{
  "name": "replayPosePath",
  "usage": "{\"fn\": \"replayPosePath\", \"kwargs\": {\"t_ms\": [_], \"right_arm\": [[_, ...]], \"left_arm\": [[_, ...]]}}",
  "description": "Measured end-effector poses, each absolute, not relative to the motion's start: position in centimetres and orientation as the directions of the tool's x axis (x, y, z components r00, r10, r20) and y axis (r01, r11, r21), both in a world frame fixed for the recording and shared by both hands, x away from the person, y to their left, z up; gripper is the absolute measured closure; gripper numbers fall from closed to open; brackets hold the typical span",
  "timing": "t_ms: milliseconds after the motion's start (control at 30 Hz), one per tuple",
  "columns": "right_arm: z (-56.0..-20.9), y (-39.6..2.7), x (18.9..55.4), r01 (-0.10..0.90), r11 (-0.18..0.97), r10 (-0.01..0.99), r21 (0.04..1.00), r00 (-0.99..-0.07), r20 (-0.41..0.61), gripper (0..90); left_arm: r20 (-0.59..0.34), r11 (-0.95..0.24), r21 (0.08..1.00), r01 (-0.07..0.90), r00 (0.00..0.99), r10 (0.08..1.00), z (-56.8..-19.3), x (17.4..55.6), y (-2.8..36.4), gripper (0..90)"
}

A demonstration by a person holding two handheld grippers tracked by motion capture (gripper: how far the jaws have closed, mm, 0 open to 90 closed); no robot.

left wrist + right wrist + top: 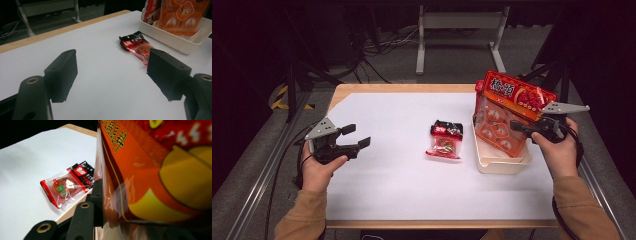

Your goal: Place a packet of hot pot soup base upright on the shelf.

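A big orange snack bag [512, 107] stands tilted in the white tray [502, 165] at the right of the table. My right gripper [518, 127] is shut on its lower half from the right side. In the right gripper view one black finger [97, 200] presses the bag [155, 170], and the other is hidden behind it. A small red-and-black snack packet [445, 139] lies flat on the white mat left of the tray. My left gripper [357, 136] hovers open at the table's left, nothing between its fingers, pointed toward the packet [136, 45].
A second red pack [150, 10] stands in the tray [175, 41] beside the orange bag [182, 15]. The white mat [387, 175] covers most of the wooden table. Beyond the far edge are a metal frame [459, 22] and cables on the floor.
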State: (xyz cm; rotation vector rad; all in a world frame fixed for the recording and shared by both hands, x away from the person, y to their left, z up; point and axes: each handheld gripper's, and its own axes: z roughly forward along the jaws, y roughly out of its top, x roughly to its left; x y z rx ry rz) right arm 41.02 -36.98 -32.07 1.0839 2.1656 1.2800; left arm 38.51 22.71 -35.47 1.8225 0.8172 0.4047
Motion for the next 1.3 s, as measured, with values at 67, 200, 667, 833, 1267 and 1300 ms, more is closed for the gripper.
{"fn": "replayPosePath", "kwargs": {"t_ms": [67,200,667,833,1267,1300], "right_arm": [[-32.1,-37.0,41.0,0.419,0.280,0.783,0.864,-0.620,0.046,69.9],[-32.2,-36.9,41.2,0.429,0.301,0.771,0.852,-0.635,0.047,69.9],[-34.3,-35.2,41.9,0.463,0.380,0.776,0.801,-0.630,-0.003,69.9],[-35.1,-36.2,41.8,0.492,0.350,0.800,0.797,-0.600,0.019,69.8],[-35.4,-37.1,41.7,0.483,0.296,0.821,0.824,-0.569,0.039,52.4],[-35.3,-37.3,41.5,0.481,0.285,0.823,0.829,-0.566,0.045,50.0]], "left_arm": [[-0.095,-0.221,0.914,0.339,0.710,0.698,-35.5,38.6,22.7,25.6],[-0.098,-0.221,0.913,0.343,0.711,0.697,-35.6,38.6,22.7,25.5],[-0.097,-0.221,0.914,0.341,0.711,0.696,-35.5,38.6,22.7,25.4],[-0.103,-0.216,0.914,0.343,0.712,0.695,-35.5,38.5,22.6,25.4],[-0.102,-0.215,0.916,0.340,0.714,0.693,-35.5,38.6,22.7,24.8],[-0.104,-0.215,0.916,0.340,0.716,0.690,-35.5,38.6,22.7,24.8]]}}
